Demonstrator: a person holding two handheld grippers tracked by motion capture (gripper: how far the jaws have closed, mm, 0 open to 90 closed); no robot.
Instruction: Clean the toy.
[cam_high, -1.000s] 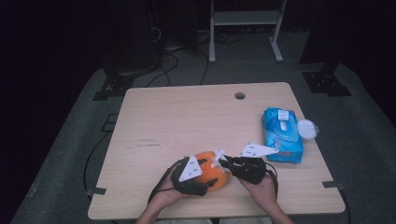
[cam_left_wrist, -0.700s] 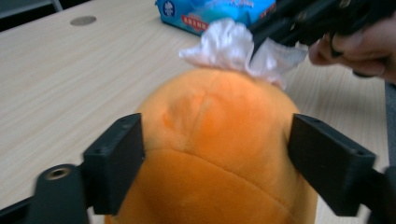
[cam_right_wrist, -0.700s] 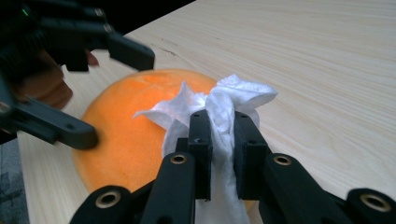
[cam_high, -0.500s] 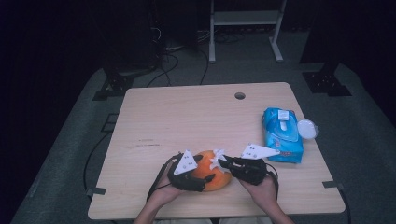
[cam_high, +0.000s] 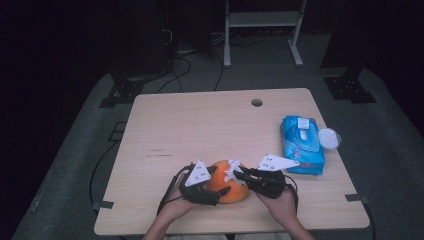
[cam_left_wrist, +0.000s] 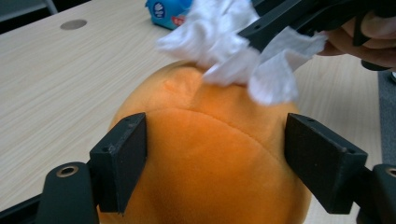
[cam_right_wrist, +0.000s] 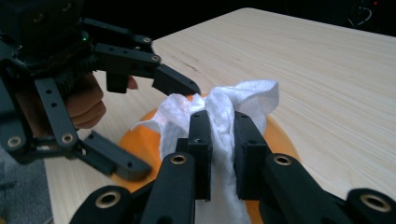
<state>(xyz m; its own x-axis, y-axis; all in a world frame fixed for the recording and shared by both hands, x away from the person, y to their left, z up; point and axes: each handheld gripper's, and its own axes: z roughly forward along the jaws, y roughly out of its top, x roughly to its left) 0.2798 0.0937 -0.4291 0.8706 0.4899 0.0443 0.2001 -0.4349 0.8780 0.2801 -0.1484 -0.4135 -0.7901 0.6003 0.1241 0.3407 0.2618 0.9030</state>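
While the left tool (cam_high: 220, 186) sits at the near edge of the table (cam_high: 200, 130), its two jaws stand on either side of the orange plush toy (cam_high: 227, 182); they have just been opening, and in the left gripper view the orange plush toy (cam_left_wrist: 205, 154) fills the gap between them, with whether the pads (cam_left_wrist: 119, 163) press on it too close to call. The toy rests on the table between the two hands. Just to its right, the right tool (cam_high: 241, 175) is clenched on a white wipe (cam_high: 231, 169), which lies bunched on top of the toy; the right gripper view shows the wipe (cam_right_wrist: 224, 126) pinched between the two close-set pads. Further right, near the table's right edge, lies a blue wipes pack (cam_high: 301, 144), with a small white lid (cam_high: 329, 137) just beside it.
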